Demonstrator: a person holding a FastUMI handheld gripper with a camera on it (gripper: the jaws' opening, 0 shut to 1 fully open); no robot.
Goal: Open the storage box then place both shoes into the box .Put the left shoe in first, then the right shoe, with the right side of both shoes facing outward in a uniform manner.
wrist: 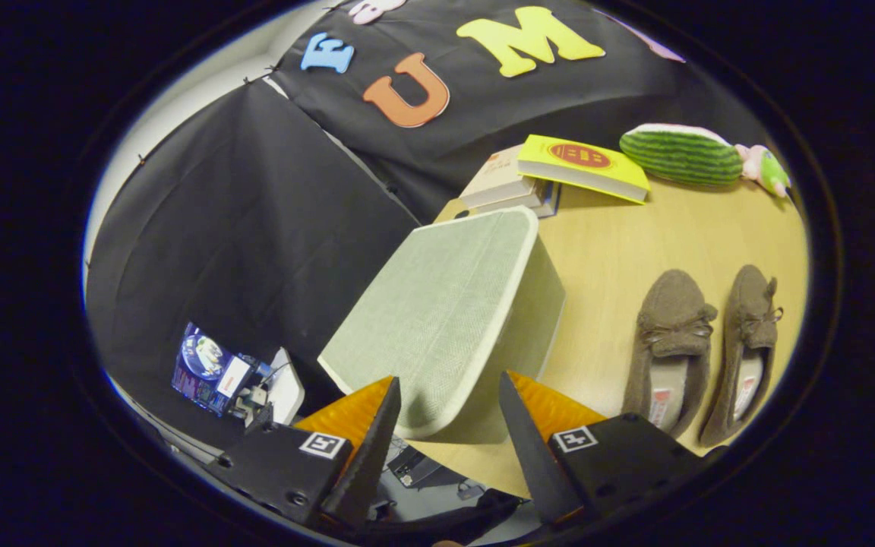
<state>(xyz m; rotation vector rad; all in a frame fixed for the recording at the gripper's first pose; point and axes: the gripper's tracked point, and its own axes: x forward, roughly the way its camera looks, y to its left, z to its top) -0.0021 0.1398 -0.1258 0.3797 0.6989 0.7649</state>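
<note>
At centre frame the closed box (453, 304) sits at the surface (635, 235) edge, shoes (699, 346) at right, and the wide-open, empty gripper (449, 403) straddling its lid corner may shove it off.

The gripper (449, 395) hangs with its fingers spread apart, nothing pressed between them, and the near corner of the storage box (445, 319) sits right in the gap. The box's lid is down. Off to the right on the wooden table (620, 243), two brown shoes (703, 346) lie side by side. Beyond the box: stacked books (559, 175) and a watermelon plush (680, 154).
</note>
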